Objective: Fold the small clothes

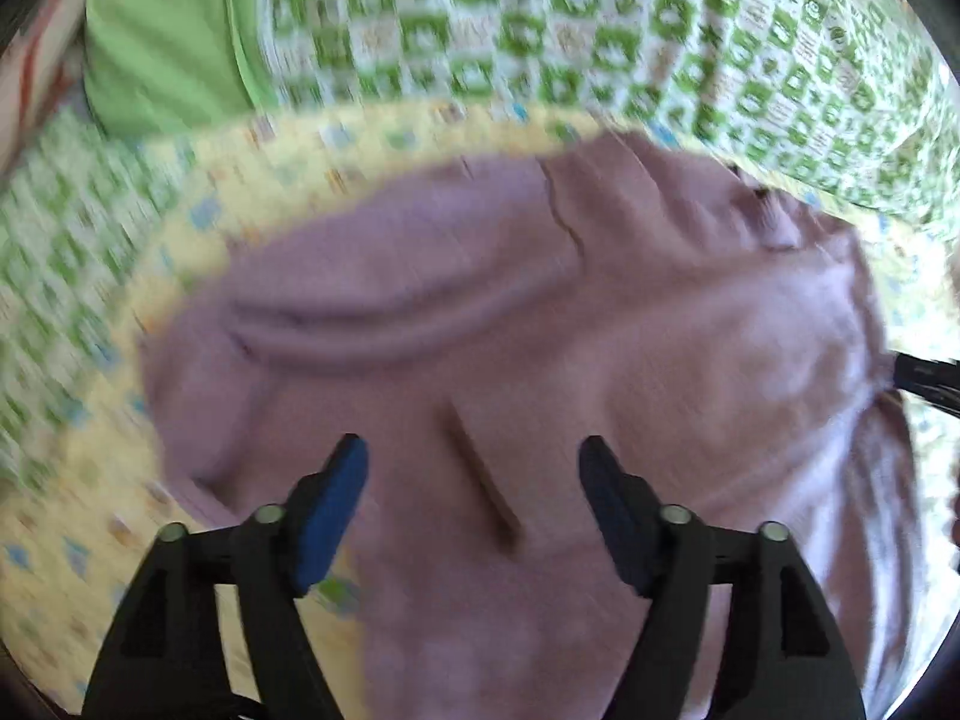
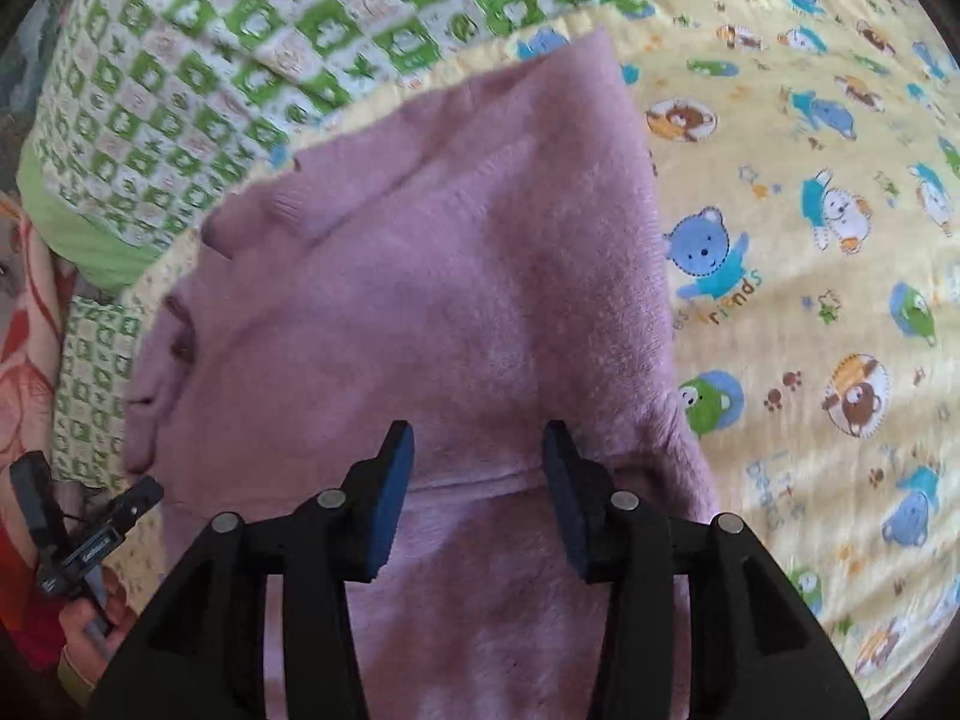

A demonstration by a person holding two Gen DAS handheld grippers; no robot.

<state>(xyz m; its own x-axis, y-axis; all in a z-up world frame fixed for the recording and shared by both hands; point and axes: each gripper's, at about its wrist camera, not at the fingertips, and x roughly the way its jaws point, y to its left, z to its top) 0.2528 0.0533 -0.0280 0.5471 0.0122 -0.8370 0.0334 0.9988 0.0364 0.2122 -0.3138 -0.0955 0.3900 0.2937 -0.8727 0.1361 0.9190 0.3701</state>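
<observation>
- The pink sweater (image 2: 432,276) lies on the yellow bear-print blanket (image 2: 810,300), with a green checked quilt (image 2: 198,78) just behind it.
- It looks partly folded: a sleeve seems to lie across the body and layers overlap near the bottom, though the blur in the left view hides detail. By my judgement, at least 1 more fold is left.
- The left gripper (image 1: 474,456) hovers over the sweater's lower part, jaws spread wide, holding nothing.
- The right gripper (image 2: 478,450) points down at the sweater near a horizontal fold line, jaws apart, nothing pinched.
- Whether either touches the cloth, I cannot tell.
</observation>
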